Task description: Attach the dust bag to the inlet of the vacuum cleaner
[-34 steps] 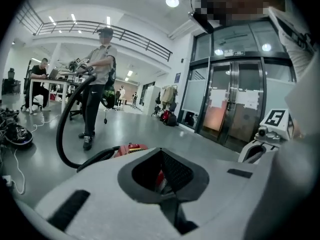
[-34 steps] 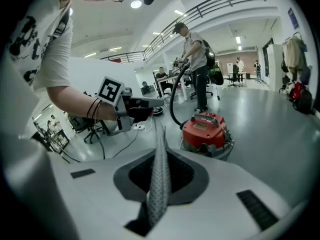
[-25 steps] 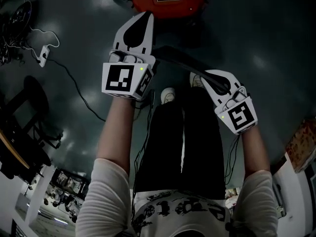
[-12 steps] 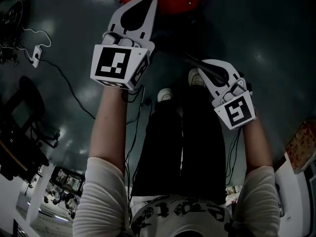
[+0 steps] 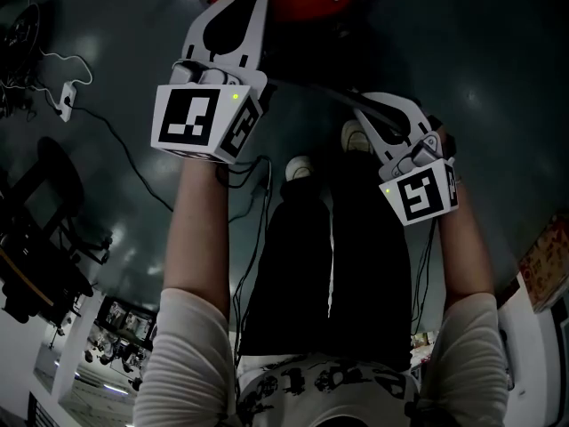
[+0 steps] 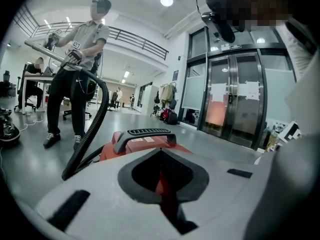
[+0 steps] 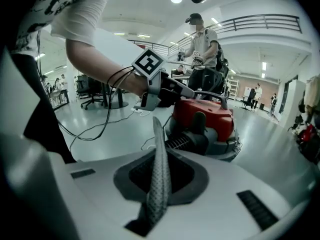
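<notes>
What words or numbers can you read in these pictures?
No text can be read here.
Labels on the red vacuum cleaner: too small, blurred.
Papers on the glass doors: blurred.
Blue wall sign: too small.
Marker cubes: square patterns, not letters.

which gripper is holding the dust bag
The right gripper: the thin grey edge of the dust bag is clamped between its fingers. The left gripper has its fingers together on nothing.

Glossy plastic vacuum cleaner [image 7: 206,115], woven cloth dust bag [image 7: 159,180], polished smooth floor [image 7: 102,145]
</notes>
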